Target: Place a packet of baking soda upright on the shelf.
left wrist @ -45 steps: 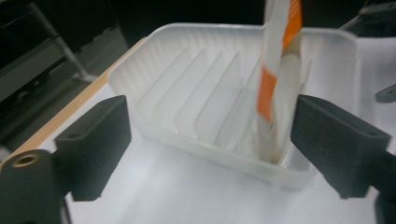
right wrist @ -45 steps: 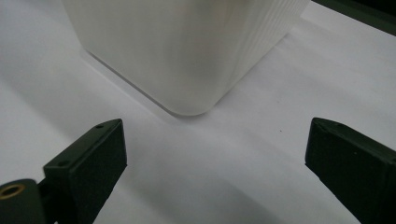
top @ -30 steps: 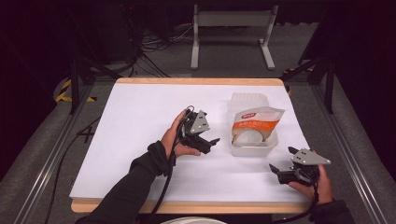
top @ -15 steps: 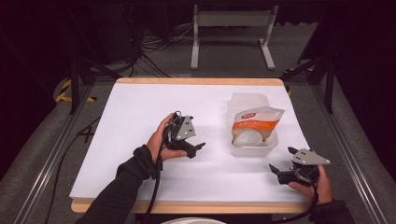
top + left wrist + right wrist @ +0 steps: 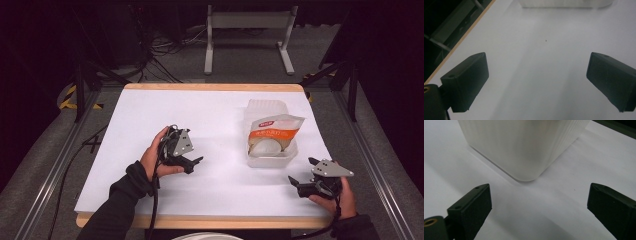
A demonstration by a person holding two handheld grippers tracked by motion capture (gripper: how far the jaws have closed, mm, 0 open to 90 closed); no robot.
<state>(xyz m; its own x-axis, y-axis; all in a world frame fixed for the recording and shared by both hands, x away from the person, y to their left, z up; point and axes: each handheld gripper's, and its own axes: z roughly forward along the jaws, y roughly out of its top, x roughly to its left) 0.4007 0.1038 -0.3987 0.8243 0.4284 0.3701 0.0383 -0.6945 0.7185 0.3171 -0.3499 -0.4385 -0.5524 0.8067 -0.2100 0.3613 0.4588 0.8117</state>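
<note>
A translucent white plastic tub (image 5: 257,108) stands on the right half of the white table (image 5: 215,115). In it lie a pouch with an orange label (image 5: 274,131) and a round white item (image 5: 265,148). My left gripper (image 5: 194,164) is held open left of the tub, well apart from it, jaws pointing right; in its own view the left gripper (image 5: 536,72) holds nothing and the tub (image 5: 564,3) is far off. My right gripper (image 5: 301,171) rests open near the tub's front right corner. In its own view the right gripper (image 5: 539,202) faces the tub's corner (image 5: 524,145), with nothing between its jaws.
The table's wooden front edge (image 5: 200,221) runs just behind both hands. Metal rails (image 5: 50,170) flank the table. A grey stand (image 5: 247,35) and cables (image 5: 160,45) lie on the floor beyond the far edge.
My left hand has drawn its gripper leftward and toward the front edge, away from the tub. The right gripper has stayed put.
</note>
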